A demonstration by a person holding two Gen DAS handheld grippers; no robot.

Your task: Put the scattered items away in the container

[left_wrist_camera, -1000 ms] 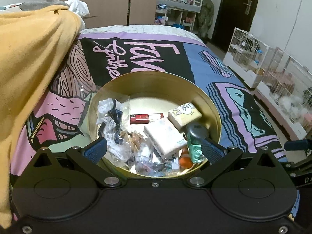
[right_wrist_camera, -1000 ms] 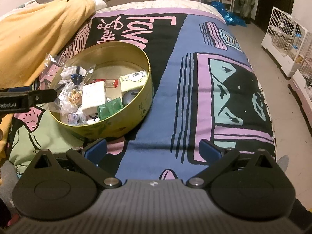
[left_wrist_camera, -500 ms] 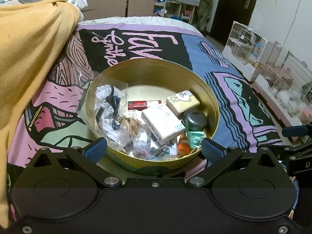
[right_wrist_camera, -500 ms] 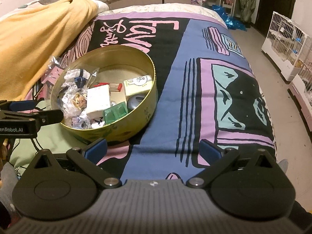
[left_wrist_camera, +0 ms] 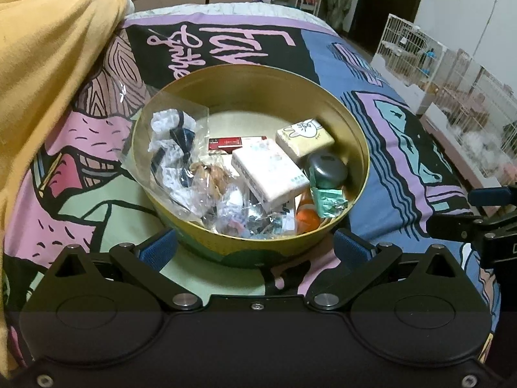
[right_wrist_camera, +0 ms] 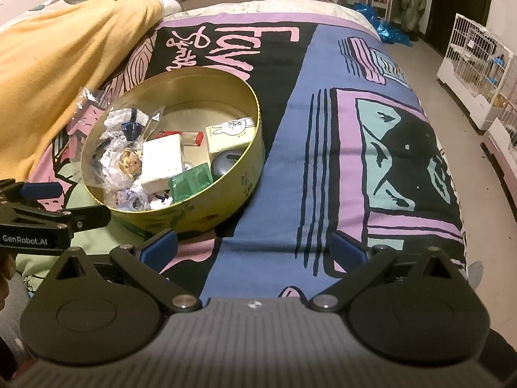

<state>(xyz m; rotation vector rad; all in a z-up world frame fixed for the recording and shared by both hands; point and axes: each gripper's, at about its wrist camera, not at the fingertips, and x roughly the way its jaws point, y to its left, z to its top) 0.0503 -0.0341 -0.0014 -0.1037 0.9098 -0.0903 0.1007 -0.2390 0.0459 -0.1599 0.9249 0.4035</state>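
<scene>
The round gold metal tin (left_wrist_camera: 350, 123) sits on the bed's patterned purple, black and blue cover (right_wrist_camera: 323, 129), toward the bed's left side beside a heaped yellow blanket (left_wrist_camera: 48, 64). Inside it lie a white rectangular tissue pack (left_wrist_camera: 269, 169), a cream box printed with a rabbit (left_wrist_camera: 305, 135), a slim red box (left_wrist_camera: 226, 142) partly under the others, a dark grey rounded case (left_wrist_camera: 326, 168), a crumpled green foil wrapper (left_wrist_camera: 328, 199) and an orange piece (left_wrist_camera: 307, 218) mostly buried, its shape unclear. Clear crumpled plastic bags (left_wrist_camera: 174, 148) fill the tin's left half; their contents are hard to make out (something dark blue and something brown show through). The left tool (left_wrist_camera: 255, 247) hangs just short of the tin's near wall, its blue-padded fingers (left_wrist_camera: 158, 250) wide apart and holding nothing. The right tool (right_wrist_camera: 253, 247) hovers over the cover near the bed's foot edge, fingers likewise spread and empty, the tin ahead to its left. The tin's near outer wall is cut off by the left tool's body.
</scene>
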